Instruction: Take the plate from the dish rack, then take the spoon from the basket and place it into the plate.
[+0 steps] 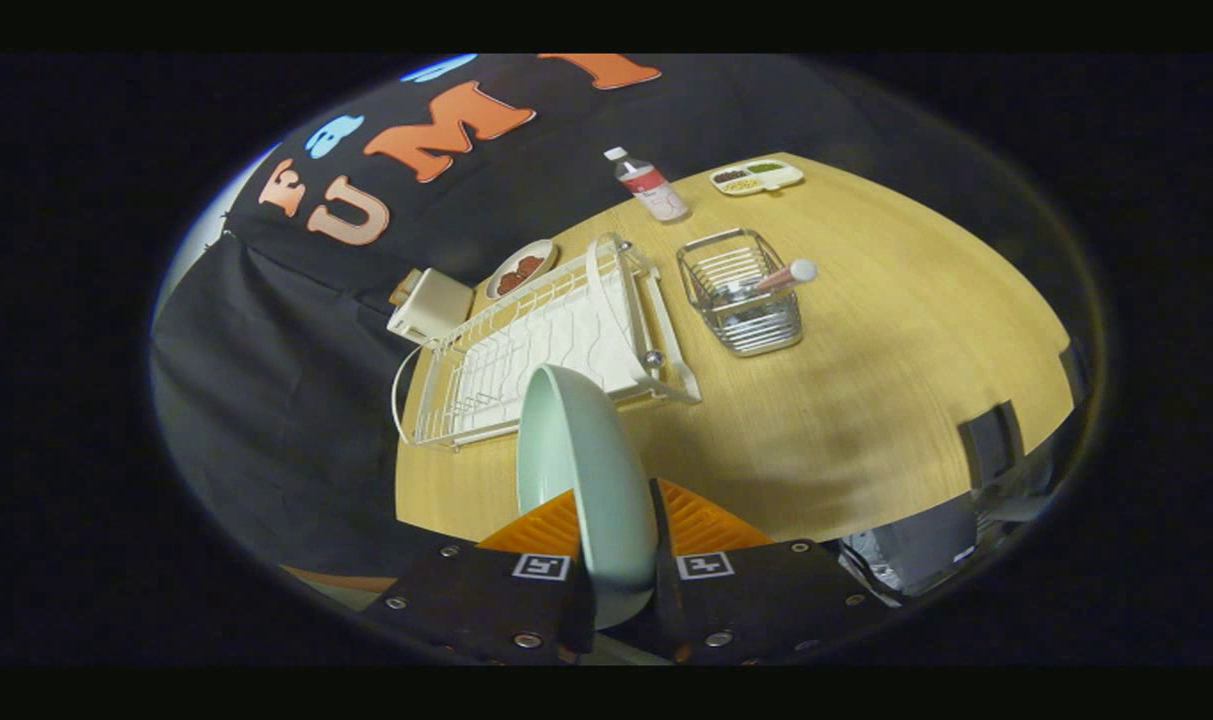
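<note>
- Gripper [621,545]: both fingers pinch the lower rim of the pale green plate [581,470]; plate held on edge, lifted clear of the wooden table [866,400], its long axis running away from the fingers toward the white dish rack [546,350].
- Dish rack lies just beyond the plate's far rim.
- Wire basket [744,295] stands beside the rack; the spoon [786,275] leans in it, its round end up and tilted away from the rack.
- Beyond: water bottle [648,186], divided snack tray [756,178], small dish of dark food [521,268], cream box [431,305] at the table's edge.
- Bare tabletop lies on the basket's side, between it and the near table edge.
</note>
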